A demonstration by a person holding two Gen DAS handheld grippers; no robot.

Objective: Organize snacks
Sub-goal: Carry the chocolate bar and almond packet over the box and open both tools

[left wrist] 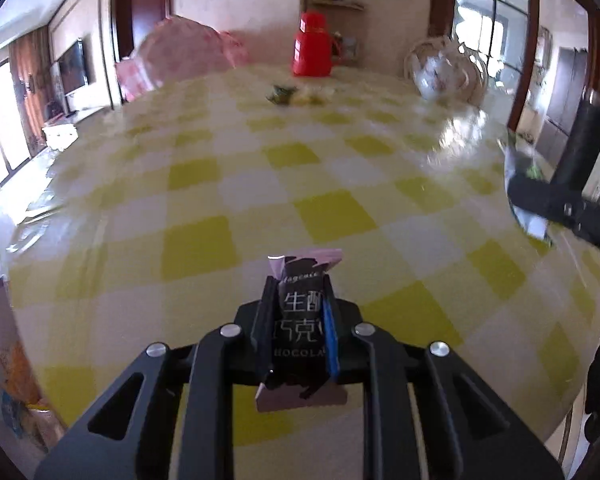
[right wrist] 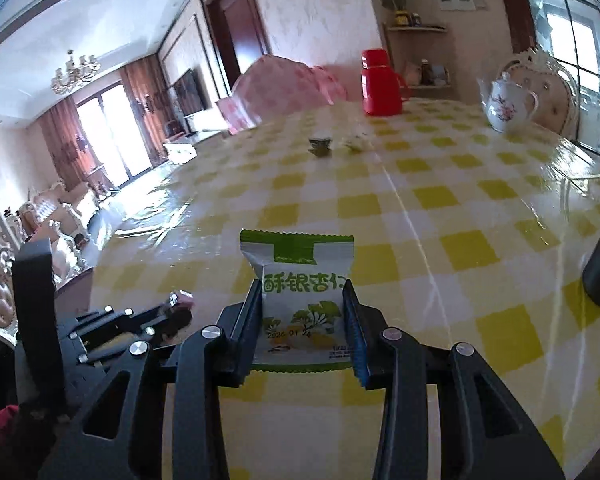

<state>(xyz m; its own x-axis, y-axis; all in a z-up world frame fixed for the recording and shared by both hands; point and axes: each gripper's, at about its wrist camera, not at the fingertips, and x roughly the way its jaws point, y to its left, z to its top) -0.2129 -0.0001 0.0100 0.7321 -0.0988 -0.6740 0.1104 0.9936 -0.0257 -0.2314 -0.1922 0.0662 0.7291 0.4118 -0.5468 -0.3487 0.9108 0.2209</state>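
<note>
My left gripper (left wrist: pixel 298 300) is shut on a dark chocolate packet with pink ends (left wrist: pixel 300 320) and holds it above the yellow checked tablecloth (left wrist: pixel 220 184). My right gripper (right wrist: pixel 303 300) is shut on a white and green snack packet (right wrist: pixel 300 280) above the same cloth. The right gripper also shows at the right edge of the left wrist view (left wrist: pixel 540 196), and the left gripper at the lower left of the right wrist view (right wrist: pixel 176 312). Two small piles of snacks, one dark green (right wrist: pixel 320 145) and one pale (right wrist: pixel 358 141), lie far across the table.
A red thermos jug (right wrist: pixel 380 84) stands at the far edge. A white flowered teapot (right wrist: pixel 506 106) stands at the far right. A pink cover (right wrist: pixel 284 84) sits at the far left. The table edge drops off on the left.
</note>
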